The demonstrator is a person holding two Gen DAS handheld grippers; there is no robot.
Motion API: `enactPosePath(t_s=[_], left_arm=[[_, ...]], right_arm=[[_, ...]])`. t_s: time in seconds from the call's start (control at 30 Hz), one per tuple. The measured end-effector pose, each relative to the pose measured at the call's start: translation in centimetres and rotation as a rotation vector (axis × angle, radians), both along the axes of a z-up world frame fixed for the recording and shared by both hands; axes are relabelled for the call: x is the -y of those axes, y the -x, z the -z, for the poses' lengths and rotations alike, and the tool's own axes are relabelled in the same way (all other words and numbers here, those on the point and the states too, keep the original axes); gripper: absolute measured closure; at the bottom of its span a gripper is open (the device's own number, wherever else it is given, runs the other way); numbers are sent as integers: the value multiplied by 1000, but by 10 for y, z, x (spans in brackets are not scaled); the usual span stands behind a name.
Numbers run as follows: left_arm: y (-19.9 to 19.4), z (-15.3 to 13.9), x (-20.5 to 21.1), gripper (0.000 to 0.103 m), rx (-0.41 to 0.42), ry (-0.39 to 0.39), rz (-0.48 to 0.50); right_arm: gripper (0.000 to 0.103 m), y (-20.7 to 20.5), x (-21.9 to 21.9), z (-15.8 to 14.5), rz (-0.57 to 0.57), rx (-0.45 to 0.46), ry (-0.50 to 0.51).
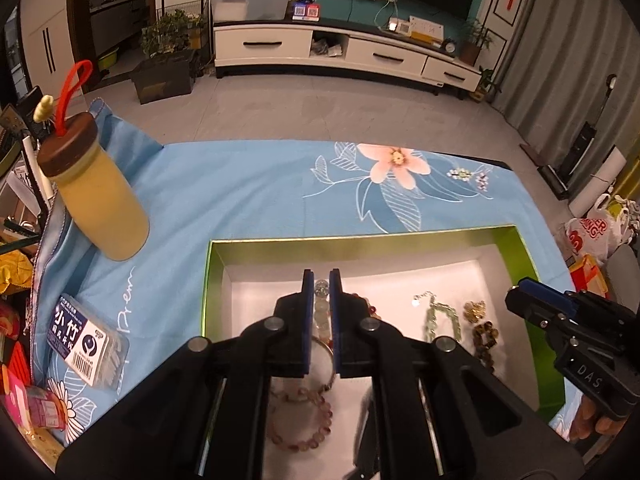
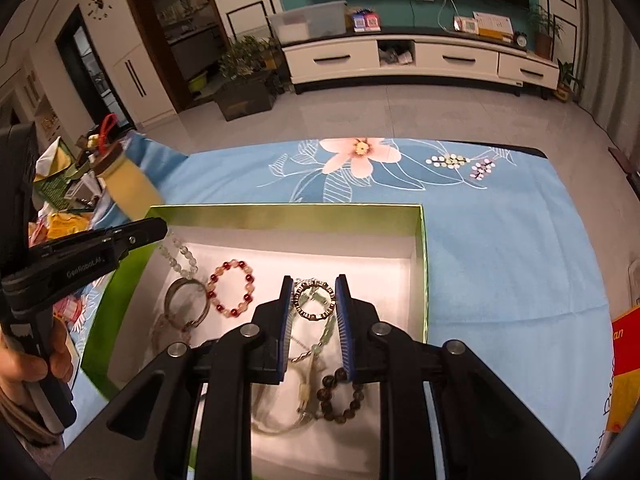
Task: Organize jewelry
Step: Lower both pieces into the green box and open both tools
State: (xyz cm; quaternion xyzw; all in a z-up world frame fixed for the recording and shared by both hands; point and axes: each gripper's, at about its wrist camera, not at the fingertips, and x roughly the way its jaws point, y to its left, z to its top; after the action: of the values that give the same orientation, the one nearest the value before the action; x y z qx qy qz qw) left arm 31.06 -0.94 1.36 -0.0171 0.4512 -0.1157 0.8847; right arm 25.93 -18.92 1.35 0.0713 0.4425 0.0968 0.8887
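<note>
Right hand-held gripper flanks a ring bracelet (jaws apart).

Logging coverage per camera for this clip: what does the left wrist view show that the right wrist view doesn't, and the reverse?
Only the left wrist view shows the clear box with a barcode label on the cloth and the pink bead bracelet near its tongs. Only the right wrist view shows the wall clock, the red and cream bead bracelet and the black-and-white ring bracelet. Both share the green-rimmed box, the blue floral cloth, the yellow bottle and the TV cabinet.
</note>
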Motion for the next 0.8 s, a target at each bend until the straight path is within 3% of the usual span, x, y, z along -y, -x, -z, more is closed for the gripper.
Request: enactPosePath(t_s=[0.3, 0.5, 0.67, 0.8], left_arm=[[-18, 18, 1, 96, -54, -49, -26], [-15, 16, -2, 93, -45, -51, -24], [-11, 11, -1, 79, -41, -48, -20], [-5, 7, 1, 59, -32, -57, -13]], right_arm=[[82, -26, 2, 11, 27, -87, 26], [82, -30, 0, 17, 30, -106, 44], [82, -31, 3, 20, 43, -111, 42], [81, -33, 4, 19, 53, -113, 40]])
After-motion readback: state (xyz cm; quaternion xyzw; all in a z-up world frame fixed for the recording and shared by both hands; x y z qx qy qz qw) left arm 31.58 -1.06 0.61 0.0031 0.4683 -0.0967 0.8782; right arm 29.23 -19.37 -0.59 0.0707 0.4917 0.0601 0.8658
